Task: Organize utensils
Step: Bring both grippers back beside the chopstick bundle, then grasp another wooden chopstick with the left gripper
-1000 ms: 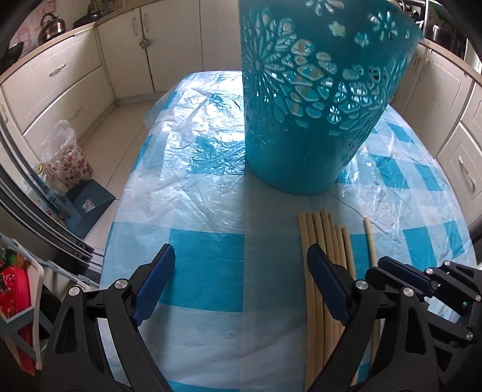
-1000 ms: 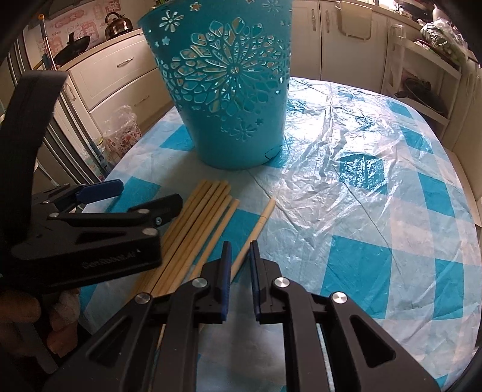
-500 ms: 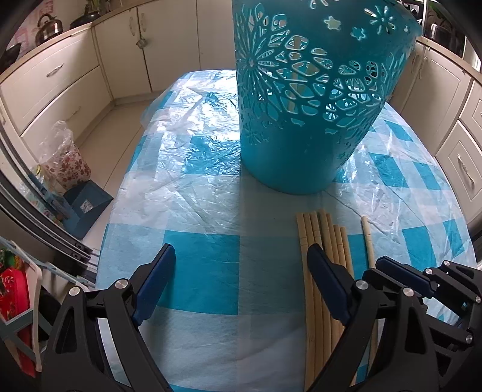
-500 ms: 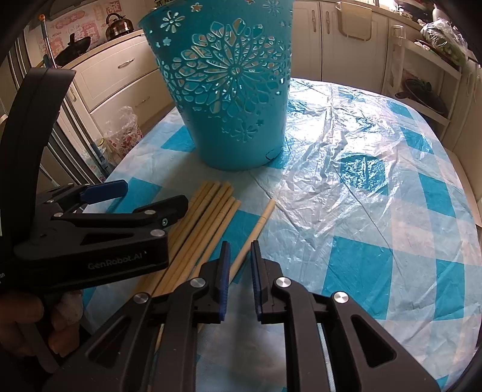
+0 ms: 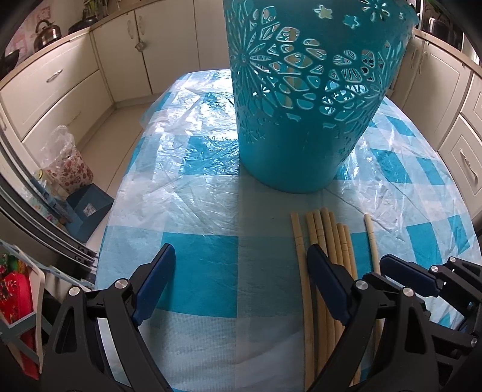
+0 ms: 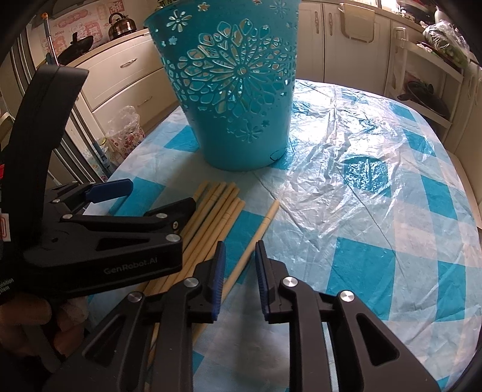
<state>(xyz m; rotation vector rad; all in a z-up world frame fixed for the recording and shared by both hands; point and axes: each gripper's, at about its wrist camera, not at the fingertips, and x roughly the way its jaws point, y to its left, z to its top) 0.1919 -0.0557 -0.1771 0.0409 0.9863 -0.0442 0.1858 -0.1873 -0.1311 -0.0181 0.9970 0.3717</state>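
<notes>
Several pale wooden chopsticks [image 5: 323, 238] lie side by side on the checked tablecloth [image 5: 195, 211], with one single chopstick [image 5: 372, 241] a little apart to their right. A teal cut-out basket [image 5: 304, 99] stands upright just beyond them. My left gripper [image 5: 241, 265] is wide open and empty, its right finger over the bundle. In the right wrist view the bundle [image 6: 217, 208], the single chopstick [image 6: 259, 229] and the basket [image 6: 238, 90] show. My right gripper [image 6: 239, 262] is narrowly open and empty, above the single chopstick's near part. The left gripper [image 6: 144, 196] is to its left.
The round table [image 6: 391, 181] carries a crinkled clear plastic sheet. Cream kitchen cabinets [image 5: 60, 81] surround it. A floral bag [image 5: 67, 169] and a blue box [image 5: 87, 208] sit on the floor at the left. A kettle [image 6: 122, 22] stands on the counter.
My right gripper has opened slightly and both views have drawn a little back from the basket. The chopsticks have not moved.
</notes>
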